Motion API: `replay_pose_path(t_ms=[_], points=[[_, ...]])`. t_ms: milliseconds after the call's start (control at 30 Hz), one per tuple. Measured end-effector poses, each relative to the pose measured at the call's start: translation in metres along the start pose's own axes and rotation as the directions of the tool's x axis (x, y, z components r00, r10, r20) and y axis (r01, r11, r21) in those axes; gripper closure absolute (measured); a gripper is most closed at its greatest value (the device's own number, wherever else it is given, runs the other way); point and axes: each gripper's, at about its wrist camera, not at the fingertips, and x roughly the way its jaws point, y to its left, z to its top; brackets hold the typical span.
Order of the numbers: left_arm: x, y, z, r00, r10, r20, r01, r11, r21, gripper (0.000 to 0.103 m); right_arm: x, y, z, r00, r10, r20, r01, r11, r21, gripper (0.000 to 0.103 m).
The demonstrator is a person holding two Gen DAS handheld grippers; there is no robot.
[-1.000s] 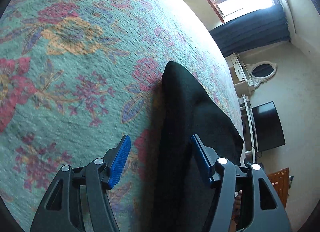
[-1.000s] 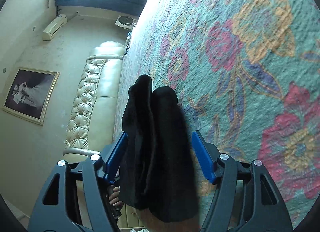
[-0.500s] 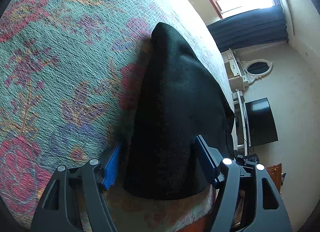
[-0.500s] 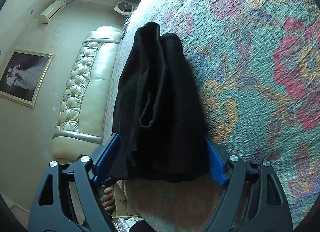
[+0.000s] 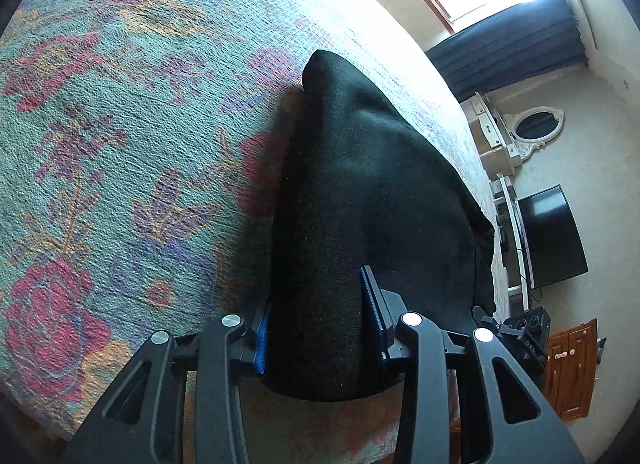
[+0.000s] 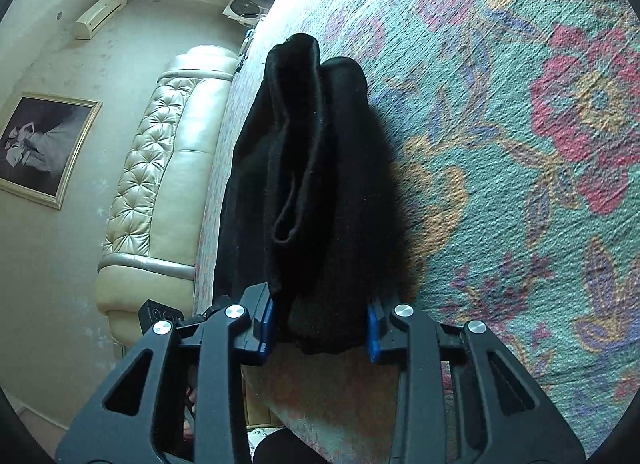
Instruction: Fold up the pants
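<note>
Black pants (image 5: 360, 184) lie folded lengthwise on a floral bedspread (image 5: 120, 144), running away from me along the bed's near edge. My left gripper (image 5: 316, 316) straddles the near end of the cloth, its jaws closing with the blue pads pressed against both sides of the fabric. In the right wrist view the pants (image 6: 312, 144) show as stacked layers with a hem fold on top. My right gripper (image 6: 320, 324) is at their near end, its jaws also closing, and the blue pads squeeze the bundle from both sides.
The bedspread (image 6: 520, 144) stretches wide beside the pants. The bed's edge is just below both grippers. A cream tufted headboard (image 6: 160, 168) and a framed picture (image 6: 40, 144) are at one side; a television (image 5: 552, 236), mirror (image 5: 536, 126) and wooden cabinet (image 5: 572, 368) at the other.
Both grippers slid forward over the near end of the pants, and their wide jaws narrowed onto the black fabric.
</note>
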Motion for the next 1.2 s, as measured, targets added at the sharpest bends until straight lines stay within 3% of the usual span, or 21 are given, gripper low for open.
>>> replay_pose_path(t_ms=[433, 567, 1200], points=[[-0.008, -0.008, -0.021, 0.999, 0.034, -0.004, -0.034, 0.999, 0.016, 0.065, -0.014, -0.003, -0.016, 1.0, 0.007, -0.021, -0.006, 1.0, 0.022, 0.071], [0.0, -0.016, -0.009, 0.999, 0.04, -0.006, -0.04, 0.999, 0.018, 0.065, -0.016, -0.003, -0.022, 1.0, 0.007, -0.025, -0.006, 1.0, 0.025, 0.071], [0.003, -0.021, -0.012, 0.998, 0.066, 0.004, -0.066, 0.997, 0.047, 0.065, -0.015, -0.003, -0.029, 1.0, 0.009, -0.029, -0.008, 0.999, 0.042, 0.071]])
